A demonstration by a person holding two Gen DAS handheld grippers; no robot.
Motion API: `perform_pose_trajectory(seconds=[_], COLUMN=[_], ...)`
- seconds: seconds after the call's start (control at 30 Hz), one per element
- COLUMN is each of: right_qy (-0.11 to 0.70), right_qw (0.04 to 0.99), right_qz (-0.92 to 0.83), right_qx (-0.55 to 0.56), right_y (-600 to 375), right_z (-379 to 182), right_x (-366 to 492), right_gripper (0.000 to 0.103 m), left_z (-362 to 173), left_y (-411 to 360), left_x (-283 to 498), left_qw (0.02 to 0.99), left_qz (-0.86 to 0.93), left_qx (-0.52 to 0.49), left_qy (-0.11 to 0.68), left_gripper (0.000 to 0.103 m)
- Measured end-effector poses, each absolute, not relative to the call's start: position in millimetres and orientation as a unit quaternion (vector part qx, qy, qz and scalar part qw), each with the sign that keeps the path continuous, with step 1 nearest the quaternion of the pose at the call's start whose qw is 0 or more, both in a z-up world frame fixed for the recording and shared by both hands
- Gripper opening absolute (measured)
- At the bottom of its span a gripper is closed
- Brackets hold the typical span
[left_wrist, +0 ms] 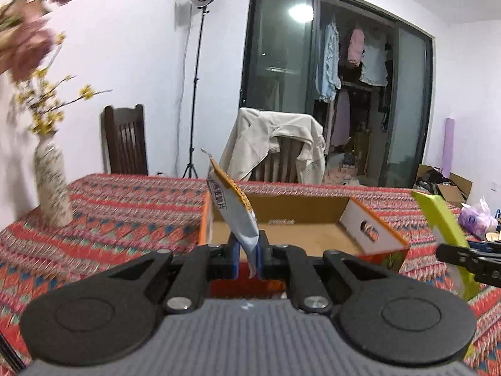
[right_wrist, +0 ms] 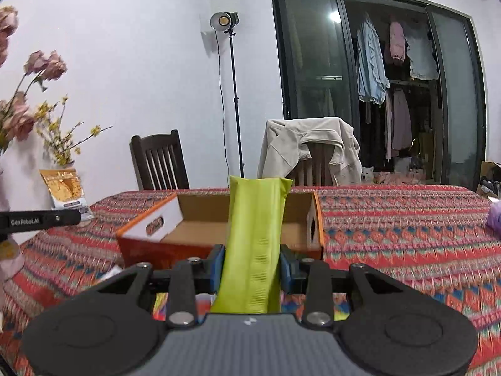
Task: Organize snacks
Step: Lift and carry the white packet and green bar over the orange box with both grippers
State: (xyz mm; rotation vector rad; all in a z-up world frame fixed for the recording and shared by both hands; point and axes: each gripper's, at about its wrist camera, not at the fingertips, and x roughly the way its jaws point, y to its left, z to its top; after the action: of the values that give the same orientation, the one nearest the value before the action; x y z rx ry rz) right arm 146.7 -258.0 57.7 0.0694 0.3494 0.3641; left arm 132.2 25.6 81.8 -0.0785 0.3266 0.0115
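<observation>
My left gripper (left_wrist: 249, 252) is shut on the lower edge of a white and orange snack packet (left_wrist: 233, 206), which stands up above the near wall of the open cardboard box (left_wrist: 300, 210). My right gripper (right_wrist: 252, 264) is shut on a long lime-green snack pack (right_wrist: 255, 235), held upright in front of the same box (right_wrist: 200, 203). The box interior shows brown and bare where I can see it. From the left wrist view the green pack (left_wrist: 444, 235) and the right gripper's finger (left_wrist: 463, 255) appear at the right. From the right wrist view the white and orange packet (right_wrist: 65, 191) and the left gripper's finger (right_wrist: 40, 219) appear at the left.
The box sits on a table under a red patterned cloth (right_wrist: 391, 235). A vase with flowers (left_wrist: 51, 185) stands at the table's left end. Two chairs, one with a beige jacket (left_wrist: 275, 144), stand behind the table. A light stand (left_wrist: 197, 94) is against the wall. A purple bag (left_wrist: 476, 217) lies far right.
</observation>
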Motion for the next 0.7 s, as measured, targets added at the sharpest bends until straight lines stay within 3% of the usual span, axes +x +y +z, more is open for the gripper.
perform_pose_trajectory(seconds=[0.37, 0.7], right_qy=[0.200, 0.210], right_qw=[0.966, 0.963], right_qz=[0.157, 0.150], right_qx=[0.044, 0.073], right_y=[-219, -208], right_z=[84, 39], right_x=[263, 326], right_gripper=[0.035, 0.035], left_z=[93, 51], left_y=[-6, 9], left_x=[234, 291], left_qw=[0.985, 0.978], left_qz=[0.006, 0.040], left_qx=[-0.045, -0.046], left_qy=[0.166, 0.197], left_gripper=[0.011, 0.011])
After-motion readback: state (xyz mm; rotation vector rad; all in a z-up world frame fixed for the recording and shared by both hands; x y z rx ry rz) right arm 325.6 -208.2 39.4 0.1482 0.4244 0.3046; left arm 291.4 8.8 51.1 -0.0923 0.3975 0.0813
